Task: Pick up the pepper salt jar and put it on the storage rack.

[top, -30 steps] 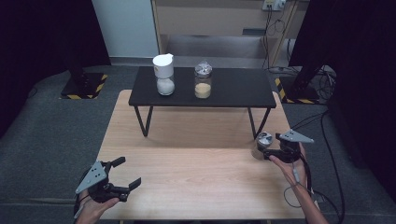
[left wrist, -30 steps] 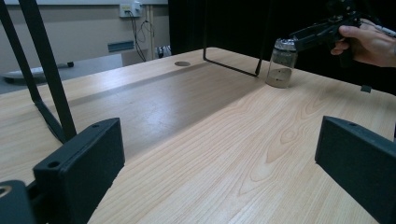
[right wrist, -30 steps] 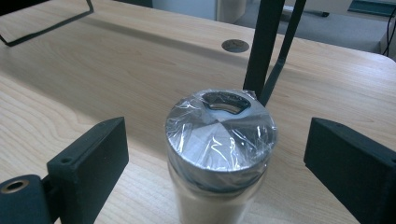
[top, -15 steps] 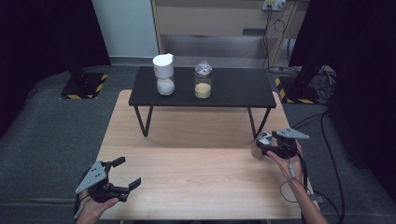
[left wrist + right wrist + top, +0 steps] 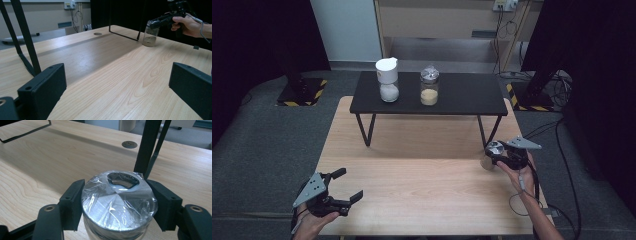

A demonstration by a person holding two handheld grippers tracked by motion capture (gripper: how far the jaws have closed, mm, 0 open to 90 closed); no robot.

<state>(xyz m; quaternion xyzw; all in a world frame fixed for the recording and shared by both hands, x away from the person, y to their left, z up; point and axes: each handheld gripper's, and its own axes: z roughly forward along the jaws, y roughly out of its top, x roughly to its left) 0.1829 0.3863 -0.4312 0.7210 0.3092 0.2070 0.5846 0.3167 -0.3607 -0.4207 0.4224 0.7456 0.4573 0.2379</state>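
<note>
**Q:** Where is the jar sitting, and which of your hands is nearer to it?

**A:** The small glass jar is standing on the wooden desk, out at about three o'clock from the desk's middle, near its right edge. My right hand-held gripper is right on it; my left hand-held gripper is resting well apart, down at about seven o'clock.

**Q:** What is each one doing?

**A:** The right one's jaws have just been closing, and in the right gripper view they are pressing on both sides of the jar's foil-wrapped lid. The left one's jaws are standing wide apart, holding nothing.

**Q:** Which way is the jar pointing?

**A:** It is standing upright, its long axis vertical, lid upward. I am gripping across the lid at nine and three o'clock, so I am judging that a straight lift would suit.
</note>
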